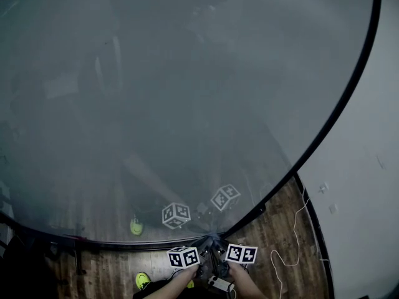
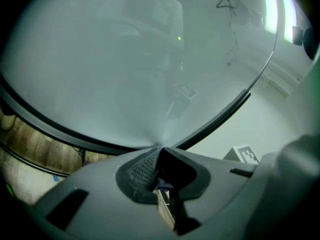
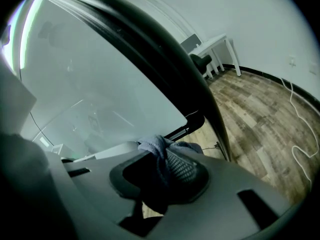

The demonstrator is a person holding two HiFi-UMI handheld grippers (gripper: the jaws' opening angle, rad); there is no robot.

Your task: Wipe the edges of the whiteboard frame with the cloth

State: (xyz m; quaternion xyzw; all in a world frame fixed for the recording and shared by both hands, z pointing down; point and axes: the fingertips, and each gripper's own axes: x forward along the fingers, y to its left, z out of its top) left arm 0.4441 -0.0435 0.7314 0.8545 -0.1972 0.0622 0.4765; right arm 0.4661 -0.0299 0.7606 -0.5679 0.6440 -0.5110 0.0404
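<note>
The whiteboard [image 1: 187,104] is large and glossy, bounded by a black frame [image 1: 349,92]. At its lower edge both grippers meet over the frame. My right gripper [image 3: 162,151] is shut on a blue-grey cloth [image 3: 152,146], which bunches over its fingertips beside the frame [image 3: 165,49]. My left gripper [image 2: 160,151] has its jaws closed to a point against the frame [image 2: 215,121], with a scrap of blue cloth [image 2: 162,185] between them. In the head view the cloth [image 1: 212,238] is a dark bundle between the left gripper [image 1: 201,254] and right gripper [image 1: 221,254].
A wood floor [image 1: 262,242] lies below the board, with a white cable [image 1: 293,229] trailing across it. A white wall [image 1: 361,185] stands at the right. A yellow-green shoe [image 1: 143,280] shows by my arms. A white table [image 3: 215,44] stands far off.
</note>
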